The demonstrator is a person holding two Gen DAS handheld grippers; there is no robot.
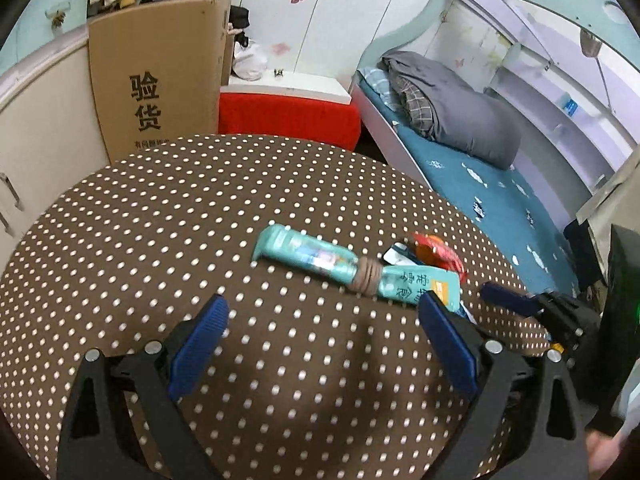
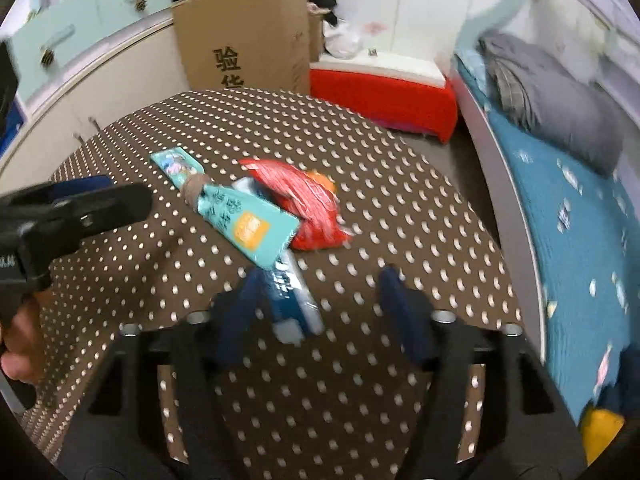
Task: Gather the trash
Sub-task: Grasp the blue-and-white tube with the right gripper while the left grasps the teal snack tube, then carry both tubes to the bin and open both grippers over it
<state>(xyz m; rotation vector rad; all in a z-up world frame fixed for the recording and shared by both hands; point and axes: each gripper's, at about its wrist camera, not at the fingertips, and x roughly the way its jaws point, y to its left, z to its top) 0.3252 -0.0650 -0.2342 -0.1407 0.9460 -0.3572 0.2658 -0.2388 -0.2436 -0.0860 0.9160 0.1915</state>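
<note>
A round table (image 1: 160,240) in brown cloth with white dots fills both views. A cardboard box (image 1: 156,76) at upper left carries the printed characters 验货. At centre lies a teal wrapper (image 1: 340,266) bound with a rubber band, its writing too blurred to read, touching a red wrapper (image 2: 304,200). The left gripper (image 1: 320,320) and right gripper (image 2: 320,292) both have fingers spread wide, holding nothing.

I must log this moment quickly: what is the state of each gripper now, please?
Left gripper: open, holding nothing, above the table.
Right gripper: open, holding nothing; the blue wrapper lies between its fingers.
</note>
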